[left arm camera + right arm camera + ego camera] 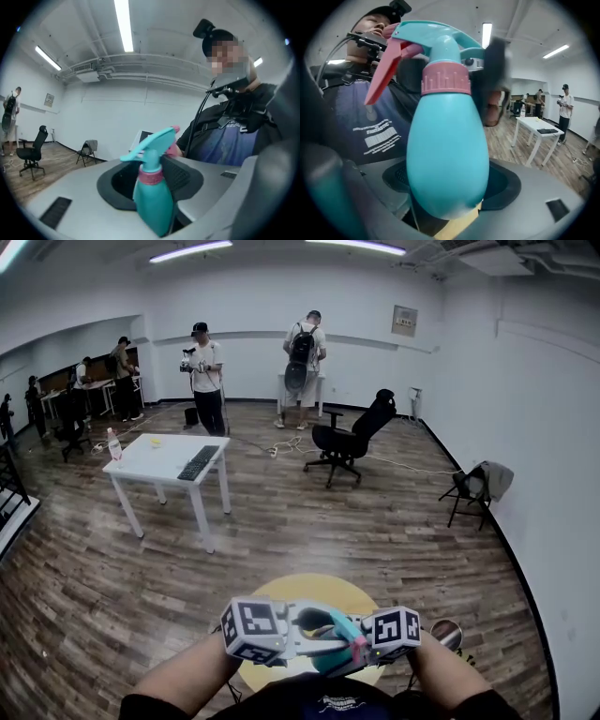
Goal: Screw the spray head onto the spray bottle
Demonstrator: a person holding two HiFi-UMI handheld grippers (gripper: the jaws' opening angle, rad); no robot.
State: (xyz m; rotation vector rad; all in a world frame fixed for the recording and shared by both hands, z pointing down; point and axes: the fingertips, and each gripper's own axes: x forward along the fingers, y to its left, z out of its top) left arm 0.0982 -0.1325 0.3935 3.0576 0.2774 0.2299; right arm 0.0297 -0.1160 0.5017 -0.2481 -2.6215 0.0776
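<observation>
The spray bottle's point(447, 159) base is hidden low between the right gripper's point(451, 190) jaws, which clamp its body. How tightly the spray head point(152, 143) sits on the neck is unclear. The left gripper's point(152, 185) jaws stand part-open around the neck — one pad clear of it. The grippers face each other, jaws toward jaws, above a yellow tabletop point(281, 594) — open wooden floor point(309, 521) beyond.

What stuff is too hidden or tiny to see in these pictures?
Head view: most of the spray bottle, behind the left gripper and right gripper.
Right gripper view: the bottle's base, sunk between the fingers.
Both gripper views: the screw thread, under the pink collar, so tightness is unknown.
Head view: the small bottle on the white table, too tiny for detail.
</observation>
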